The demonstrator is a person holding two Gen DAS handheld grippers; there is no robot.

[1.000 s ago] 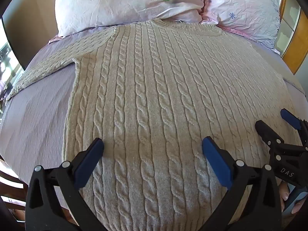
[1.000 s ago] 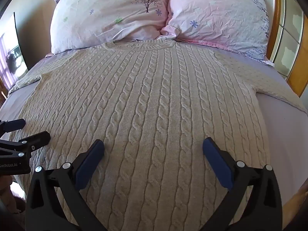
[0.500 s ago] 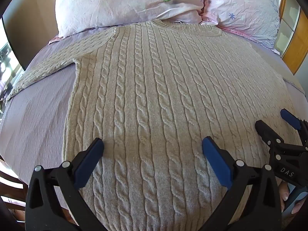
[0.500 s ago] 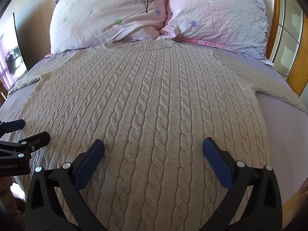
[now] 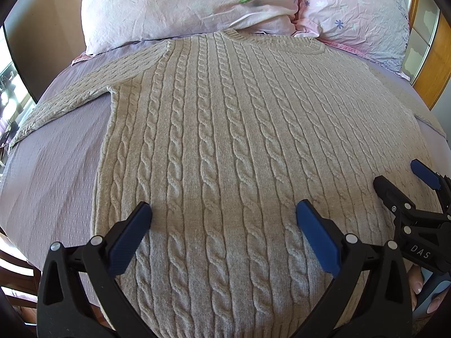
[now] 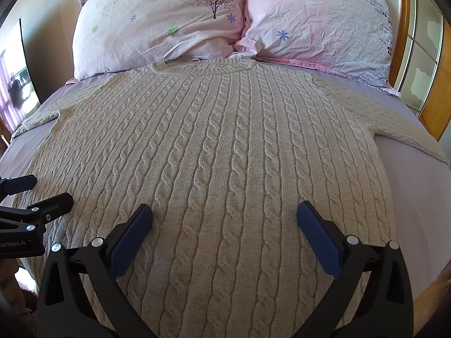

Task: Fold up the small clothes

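A beige cable-knit sweater is spread flat on the bed, its collar just below two pillows. The left gripper and the right gripper are held over its lower part, fingers spread wide, nothing gripped.

Bed with lilac sheet. Two pink floral pillows at head, touching. Beige wall behind. Wooden frame with glass panes at right. Bright daylight at left edge.
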